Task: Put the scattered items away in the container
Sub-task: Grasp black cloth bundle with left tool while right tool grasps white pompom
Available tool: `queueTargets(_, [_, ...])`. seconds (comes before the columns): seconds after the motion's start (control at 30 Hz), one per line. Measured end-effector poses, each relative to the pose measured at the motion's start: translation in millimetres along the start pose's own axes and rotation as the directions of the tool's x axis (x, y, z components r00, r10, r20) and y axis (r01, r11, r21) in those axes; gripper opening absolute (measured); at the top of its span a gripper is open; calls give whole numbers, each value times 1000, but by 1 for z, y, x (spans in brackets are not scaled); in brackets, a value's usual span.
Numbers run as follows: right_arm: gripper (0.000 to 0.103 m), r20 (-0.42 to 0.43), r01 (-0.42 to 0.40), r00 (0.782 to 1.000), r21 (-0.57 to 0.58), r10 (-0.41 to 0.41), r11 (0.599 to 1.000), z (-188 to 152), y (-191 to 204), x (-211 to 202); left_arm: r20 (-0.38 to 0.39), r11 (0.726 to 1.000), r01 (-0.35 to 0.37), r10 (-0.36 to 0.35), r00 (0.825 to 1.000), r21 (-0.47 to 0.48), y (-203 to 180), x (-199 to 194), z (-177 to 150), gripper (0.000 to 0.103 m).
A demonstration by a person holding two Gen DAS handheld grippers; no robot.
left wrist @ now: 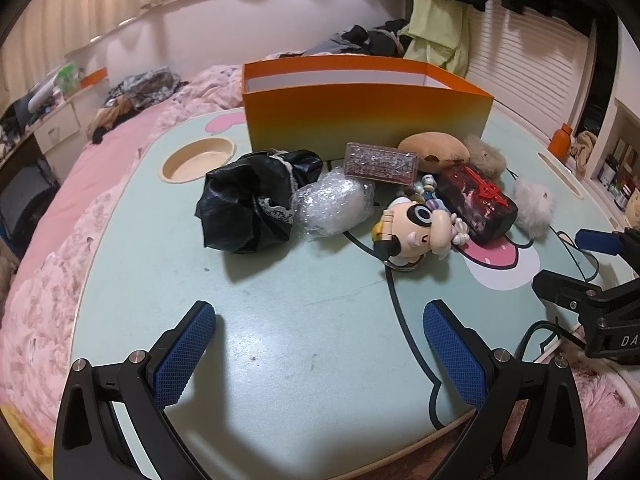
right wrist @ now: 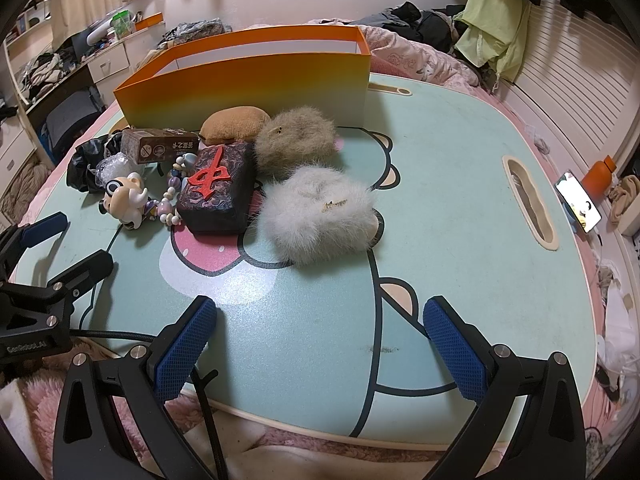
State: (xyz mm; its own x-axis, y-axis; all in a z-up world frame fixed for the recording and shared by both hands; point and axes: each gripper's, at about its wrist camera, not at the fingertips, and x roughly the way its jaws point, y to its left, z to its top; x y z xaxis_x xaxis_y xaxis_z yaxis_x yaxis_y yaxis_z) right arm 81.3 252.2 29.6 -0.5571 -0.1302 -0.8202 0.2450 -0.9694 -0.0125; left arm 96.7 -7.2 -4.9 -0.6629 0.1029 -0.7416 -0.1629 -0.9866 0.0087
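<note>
An open orange box [left wrist: 360, 114] [right wrist: 256, 80] stands at the far side of the mint table [left wrist: 260, 344]. In front of it lie a black bag [left wrist: 248, 200], a bubble-wrap bundle [left wrist: 332, 204], a small clear case [left wrist: 380, 164], a toy figure [left wrist: 412, 232] [right wrist: 126, 196], beads [right wrist: 172, 196], a dark block with a red character [left wrist: 476, 200] [right wrist: 218, 188], a tan plush [right wrist: 234, 122], a beige fluffy ball [right wrist: 296, 138] and a white fluffy ball [right wrist: 320, 216]. My left gripper [left wrist: 320, 344] and right gripper [right wrist: 320, 344] are open and empty, near the table's front.
A round cup recess [left wrist: 198, 159] is at the table's left, a slot [right wrist: 530, 204] at its right. A lit phone [right wrist: 578, 200] and an orange bottle [right wrist: 598, 174] stand right of the table. Pink bedding [left wrist: 60, 280] surrounds the table.
</note>
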Motion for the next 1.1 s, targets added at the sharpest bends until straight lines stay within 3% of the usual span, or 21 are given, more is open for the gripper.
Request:
queueTargets(0.17, [103, -1, -3, 1000, 2, 3, 1000, 0, 1, 0, 37, 996, 68, -67, 997, -50, 22, -8, 6, 99])
queueTargets(0.23, [103, -1, -3, 1000, 1, 3, 1000, 0, 2, 0, 92, 995, 82, -76, 993, -65, 36, -15, 12, 87])
queueTargets(0.3, [103, -2, -3, 1000, 2, 3, 1000, 0, 2, -1, 134, 995, 70, -59, 989, -78, 51, -19, 18, 82])
queueTargets(0.37, [103, -1, -3, 1000, 2, 3, 1000, 0, 2, -1, 148, 990, 79, -61, 987, -120, 70, -19, 24, 70])
queueTargets(0.43, [103, -2, -3, 1000, 1, 3, 1000, 0, 2, -1, 146, 981, 111, -88, 985, -162, 84, -17, 29, 51])
queueTargets(0.53, [103, -2, -4, 1000, 1, 4, 1000, 0, 3, -1, 136, 972, 160, -137, 981, -172, 93, -10, 36, 39])
queueTargets(0.67, [103, -2, -4, 1000, 2, 4, 1000, 0, 2, -1, 136, 969, 211, -193, 972, -130, 82, -3, 46, 39])
queueTargets(0.8, [103, -1, -4, 1000, 2, 4, 1000, 0, 2, -1, 91, 966, 226, -216, 972, -122, 68, 14, 57, 45])
queueTargets(0.87, [103, 1, -4, 1000, 3, 4, 1000, 0, 2, 0, 77, 963, 238, -230, 970, -125, 64, 20, 61, 37])
queueTargets(0.9, [103, 3, -4, 1000, 5, 4, 1000, 1, 1, 0, 72, 961, 248, -241, 968, -125, 64, 21, 61, 24])
queueTargets(1.1, [99, 40, -59, 998, 52, 57, 997, 2, -9, -6, 96, 965, 244, -236, 967, -92, 66, 12, 53, 21])
